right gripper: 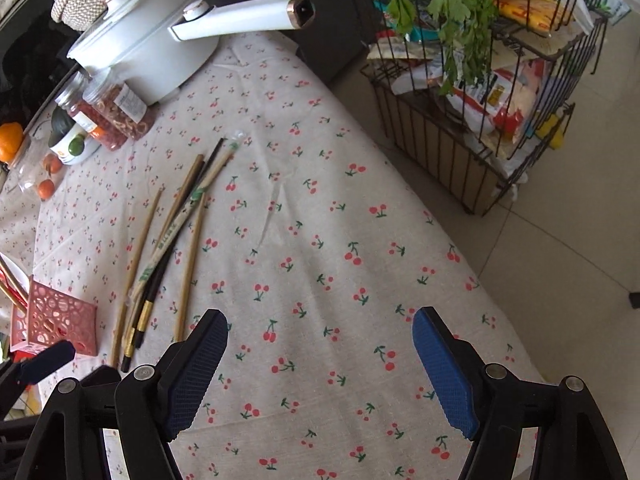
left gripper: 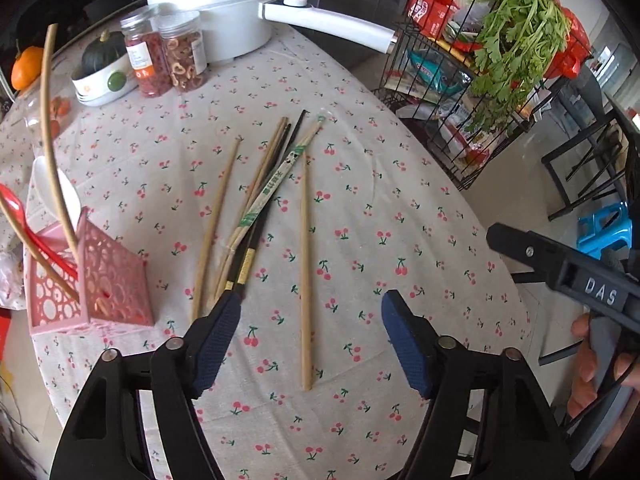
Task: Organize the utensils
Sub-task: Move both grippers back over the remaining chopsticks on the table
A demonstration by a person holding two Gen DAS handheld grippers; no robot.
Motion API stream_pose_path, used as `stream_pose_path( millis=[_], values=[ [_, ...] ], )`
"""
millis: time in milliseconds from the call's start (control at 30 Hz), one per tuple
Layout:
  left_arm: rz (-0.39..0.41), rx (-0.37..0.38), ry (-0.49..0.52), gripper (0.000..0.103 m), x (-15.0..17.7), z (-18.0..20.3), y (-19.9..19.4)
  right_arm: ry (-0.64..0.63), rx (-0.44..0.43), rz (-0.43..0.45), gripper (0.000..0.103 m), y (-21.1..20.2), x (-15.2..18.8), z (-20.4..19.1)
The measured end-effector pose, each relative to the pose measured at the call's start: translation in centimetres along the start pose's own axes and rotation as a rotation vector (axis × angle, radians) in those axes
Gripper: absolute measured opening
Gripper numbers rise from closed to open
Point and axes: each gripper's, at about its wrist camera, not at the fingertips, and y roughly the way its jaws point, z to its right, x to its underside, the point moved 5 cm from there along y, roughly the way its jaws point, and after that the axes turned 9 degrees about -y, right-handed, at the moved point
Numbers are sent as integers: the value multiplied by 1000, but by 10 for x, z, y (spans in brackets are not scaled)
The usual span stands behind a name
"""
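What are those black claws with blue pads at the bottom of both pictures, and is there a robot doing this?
No robot: a person holds a two-finger gripper in each hand, each carrying a camera looking along its fingers. One picture is from the left gripper, the other from the right gripper. Both are open and hold nothing. On the cherry-print tablecloth lie loose chopsticks, one single chopstick apart from them. Beside them stands a pink utensil basket already holding some utensils.

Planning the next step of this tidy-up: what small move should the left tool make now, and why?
Probably lower the open left tool onto the lone pale wooden chopstick lying between its fingers and close. Nothing is held yet, and the pink perforated plastic holder stands nearby.
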Motion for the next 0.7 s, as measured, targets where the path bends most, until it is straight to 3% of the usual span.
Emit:
stream_pose_path(
  millis=[133,300,467,567,700],
  values=[
    [-8,5,-1,49,-24,5,17,-35,13,-31,81,17,-2,-5],
    [-10,-63,18,28,-62,1,49,-45,1,-68,81,41,-7,-11],
    [-26,-149,-63,21,-99,-26,81,-24,-13,-93,81,67,-12,-11],
    [-35,-215,-57,19,-111,-39,98,-30,-13,-106,81,83,-16,-10],
    [-55,-247,-51,18,-115,-52,116,-34,11,-108,81,97,-22,-9]
  ],
)
